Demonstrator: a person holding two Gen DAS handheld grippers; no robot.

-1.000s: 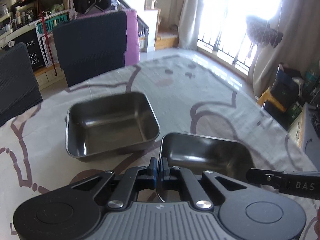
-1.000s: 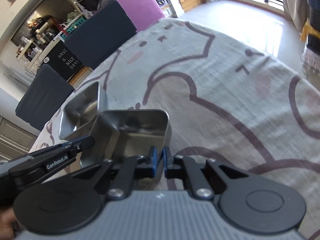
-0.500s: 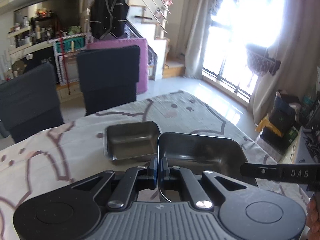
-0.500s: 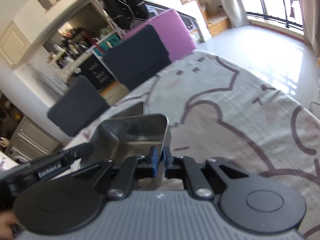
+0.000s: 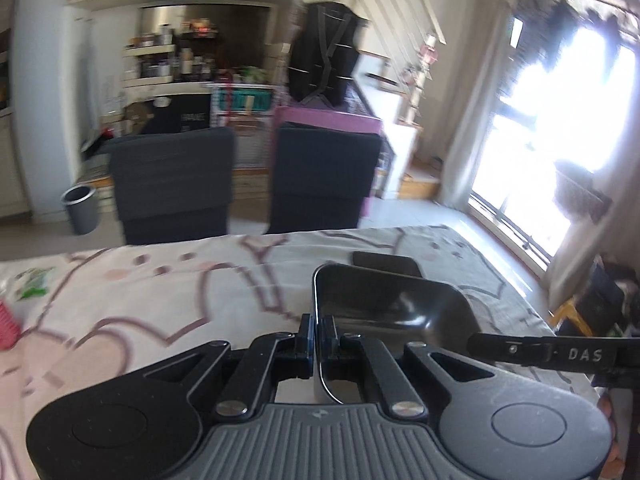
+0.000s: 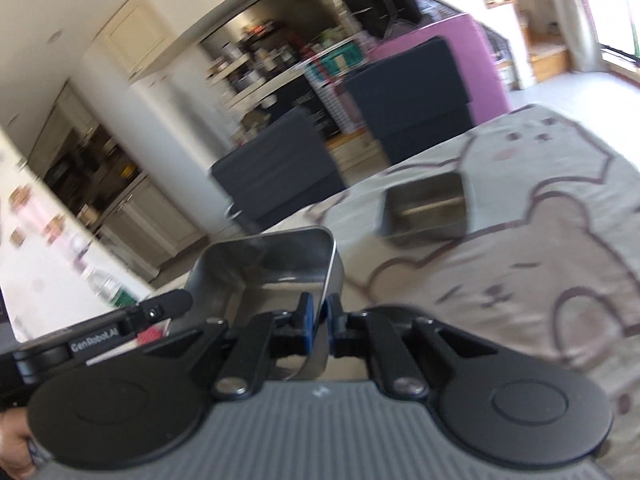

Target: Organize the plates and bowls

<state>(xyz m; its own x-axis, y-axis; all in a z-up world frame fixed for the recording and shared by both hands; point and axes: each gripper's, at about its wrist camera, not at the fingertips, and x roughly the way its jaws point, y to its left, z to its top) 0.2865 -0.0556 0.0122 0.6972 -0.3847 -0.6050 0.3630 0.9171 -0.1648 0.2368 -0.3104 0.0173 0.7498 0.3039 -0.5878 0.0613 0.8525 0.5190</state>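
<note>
Left wrist view: left gripper (image 5: 316, 338) and right gripper (image 6: 318, 320) each pinch the raised metal bowl's (image 5: 384, 300) thin rim at center frame; uneven lifting could slip it.

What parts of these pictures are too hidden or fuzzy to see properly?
- Left wrist view: the second metal dish on the table is mostly hidden behind the held metal dish.
- Both views: the shelf items are too blurred to name.
- Right wrist view: the near underside of the held dish is hidden by the right gripper.
</note>
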